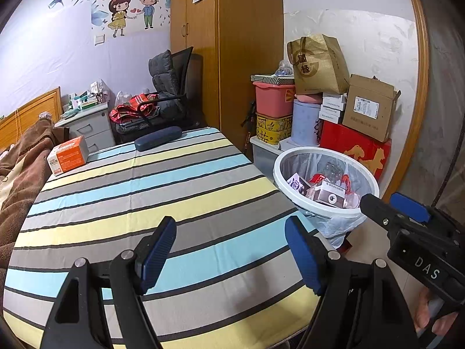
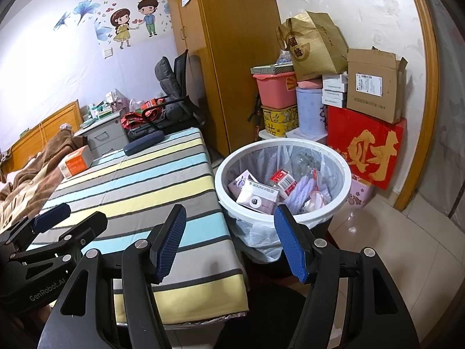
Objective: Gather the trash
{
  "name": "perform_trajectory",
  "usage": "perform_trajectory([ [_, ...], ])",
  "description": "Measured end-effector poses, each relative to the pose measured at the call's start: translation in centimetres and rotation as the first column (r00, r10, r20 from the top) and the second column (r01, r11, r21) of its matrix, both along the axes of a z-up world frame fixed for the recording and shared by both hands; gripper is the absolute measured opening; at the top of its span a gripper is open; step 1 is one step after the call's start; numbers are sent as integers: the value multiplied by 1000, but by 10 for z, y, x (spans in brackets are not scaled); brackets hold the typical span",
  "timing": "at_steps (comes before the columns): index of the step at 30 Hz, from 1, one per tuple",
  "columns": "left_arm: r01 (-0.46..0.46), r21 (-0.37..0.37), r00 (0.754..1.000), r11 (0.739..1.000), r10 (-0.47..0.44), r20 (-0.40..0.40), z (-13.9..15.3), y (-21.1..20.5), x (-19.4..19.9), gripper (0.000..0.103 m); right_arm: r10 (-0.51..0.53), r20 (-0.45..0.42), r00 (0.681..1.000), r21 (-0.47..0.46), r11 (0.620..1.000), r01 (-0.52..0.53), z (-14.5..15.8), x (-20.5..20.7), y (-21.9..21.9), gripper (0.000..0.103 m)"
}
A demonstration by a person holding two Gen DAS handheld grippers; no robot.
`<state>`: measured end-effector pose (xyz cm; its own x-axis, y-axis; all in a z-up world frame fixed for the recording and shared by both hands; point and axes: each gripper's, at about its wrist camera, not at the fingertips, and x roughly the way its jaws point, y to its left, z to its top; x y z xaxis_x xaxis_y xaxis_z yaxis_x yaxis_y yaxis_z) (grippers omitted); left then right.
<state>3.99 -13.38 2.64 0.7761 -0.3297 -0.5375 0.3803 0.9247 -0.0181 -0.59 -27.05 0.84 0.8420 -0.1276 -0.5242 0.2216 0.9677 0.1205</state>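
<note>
Striped cloth [image 1: 145, 192] covers the table, with a white bin [image 2: 232, 160] just beside its edge, full of boxes [image 2: 257, 196] and wrappers. Left claw [image 1: 231, 254] hangs over the cloth, wide and empty. Right claw [image 2: 229, 242] sits by the bin, wide and empty too.

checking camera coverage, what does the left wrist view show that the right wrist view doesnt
Only the left wrist view shows the right gripper from the side, with part of a hand behind it.

Only the right wrist view shows the pink floral container behind the bin, and the left gripper from the side.

Both show the striped tablecloth, orange box, dark blue case and the white bin with trash inside.
</note>
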Motion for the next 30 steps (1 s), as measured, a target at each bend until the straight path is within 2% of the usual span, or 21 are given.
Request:
perform_trajectory([
  [30, -6, 1, 1000, 1000, 6, 9, 1, 1, 1, 79, 5, 9, 1000, 2, 1000, -5, 3, -1, 4, 65],
])
